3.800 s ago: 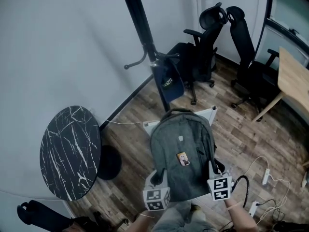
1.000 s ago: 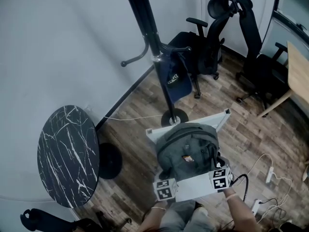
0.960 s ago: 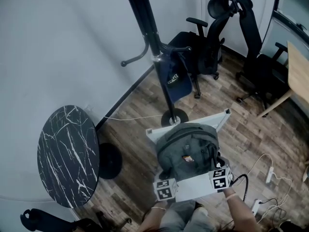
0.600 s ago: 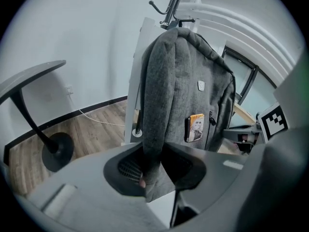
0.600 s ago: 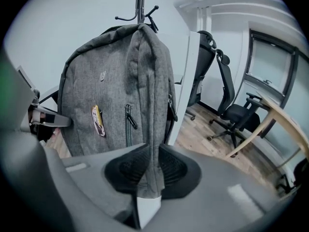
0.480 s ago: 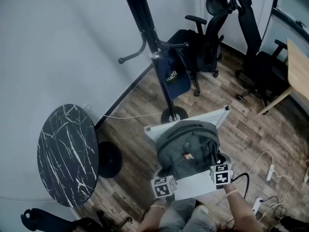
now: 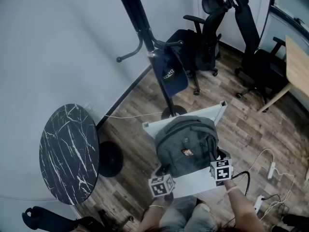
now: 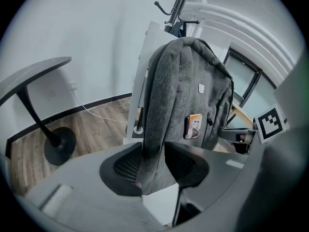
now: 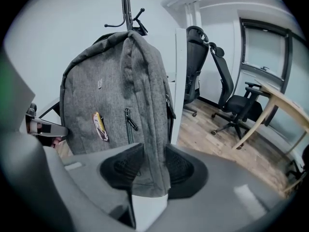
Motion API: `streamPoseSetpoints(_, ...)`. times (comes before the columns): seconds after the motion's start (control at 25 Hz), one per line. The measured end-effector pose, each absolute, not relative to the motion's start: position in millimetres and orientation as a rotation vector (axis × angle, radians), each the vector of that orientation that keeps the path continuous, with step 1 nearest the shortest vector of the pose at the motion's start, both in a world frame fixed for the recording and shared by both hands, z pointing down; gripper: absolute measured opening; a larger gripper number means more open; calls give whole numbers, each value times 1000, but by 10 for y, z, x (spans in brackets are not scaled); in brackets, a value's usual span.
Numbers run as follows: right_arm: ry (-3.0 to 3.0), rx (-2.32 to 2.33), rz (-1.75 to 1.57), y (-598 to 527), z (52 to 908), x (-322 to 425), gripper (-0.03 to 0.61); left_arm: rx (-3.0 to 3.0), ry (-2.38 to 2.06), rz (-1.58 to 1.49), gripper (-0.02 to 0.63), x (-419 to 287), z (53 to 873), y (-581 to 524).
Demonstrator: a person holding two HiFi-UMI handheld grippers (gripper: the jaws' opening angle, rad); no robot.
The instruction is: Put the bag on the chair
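A grey backpack (image 7: 186, 144) stands upright on the white chair's seat (image 7: 193, 183), leaning against the white chair back (image 7: 186, 117). My left gripper (image 7: 161, 172) is at the bag's lower left corner and my right gripper (image 7: 216, 158) at its lower right corner. In the left gripper view the jaws (image 8: 153, 163) are opening wide, with the backpack's (image 8: 188, 95) bottom edge hanging loosely between them. The right gripper (image 9: 153, 166) is opening too, and the backpack's (image 9: 116, 91) lower hem lies between its pads.
A black coat stand (image 7: 145, 37) with a dark blue cap (image 7: 169, 74) rises just behind the chair. A round black marble table (image 7: 70, 151) is at the left. Black office chairs (image 7: 207, 33) and a wooden desk (image 7: 297, 66) are at the right. Cables and a power strip (image 7: 270, 170) lie on the floor.
The backpack has come down from in front of me onto the chair seat. In the last second it stays put while both grippers ease slightly back toward me.
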State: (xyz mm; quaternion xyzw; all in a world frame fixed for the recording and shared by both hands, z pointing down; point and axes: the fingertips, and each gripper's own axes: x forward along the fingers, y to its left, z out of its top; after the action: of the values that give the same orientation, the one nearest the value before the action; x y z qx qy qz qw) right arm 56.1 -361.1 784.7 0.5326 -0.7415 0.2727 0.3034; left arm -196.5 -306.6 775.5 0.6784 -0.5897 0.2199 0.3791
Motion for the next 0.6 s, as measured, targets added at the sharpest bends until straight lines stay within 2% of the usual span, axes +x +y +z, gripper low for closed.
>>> streamPoseSetpoints(0.6, -2087, 1446, 804, -3299, 7397, 557, 160, 1751, -1581, 468, 147, -1938, 7280, -2765)
